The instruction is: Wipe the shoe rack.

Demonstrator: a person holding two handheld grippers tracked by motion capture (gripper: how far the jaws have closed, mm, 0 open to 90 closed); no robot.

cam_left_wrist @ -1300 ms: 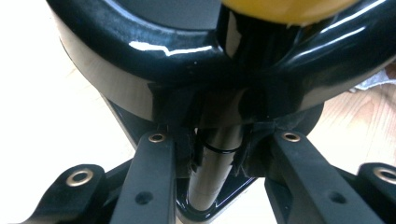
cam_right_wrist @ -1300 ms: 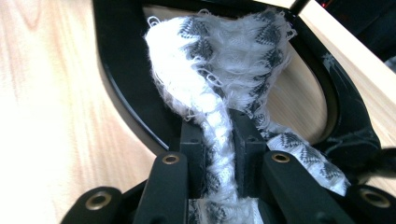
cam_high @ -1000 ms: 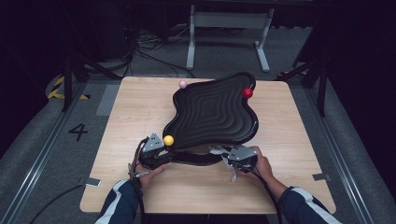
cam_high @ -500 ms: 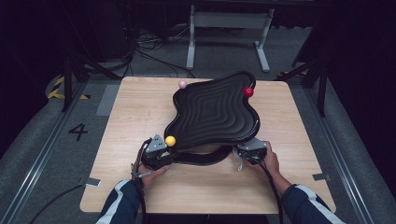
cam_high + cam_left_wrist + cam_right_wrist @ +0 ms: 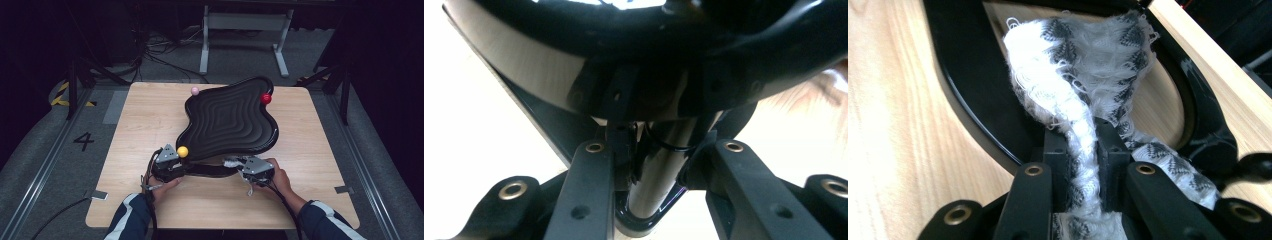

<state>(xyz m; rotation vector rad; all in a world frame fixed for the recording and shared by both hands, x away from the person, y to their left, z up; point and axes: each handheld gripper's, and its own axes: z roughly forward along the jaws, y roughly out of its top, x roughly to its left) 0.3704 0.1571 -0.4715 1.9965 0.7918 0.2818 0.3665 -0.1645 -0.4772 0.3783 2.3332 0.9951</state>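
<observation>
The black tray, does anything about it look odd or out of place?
Yes. The tray sits skewed on the table, its far corner past the far edge. The left gripper clamps its near rim, and the right gripper is shut on a frayed white cloth by that rim.

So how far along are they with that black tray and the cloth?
Done: the left gripper is shut on the black tray's near rim, and the right gripper is shut on a frayed white cloth. In hand: bringing the cloth to the tray's near edge. Left, apparently: wiping its ridged surface.
</observation>
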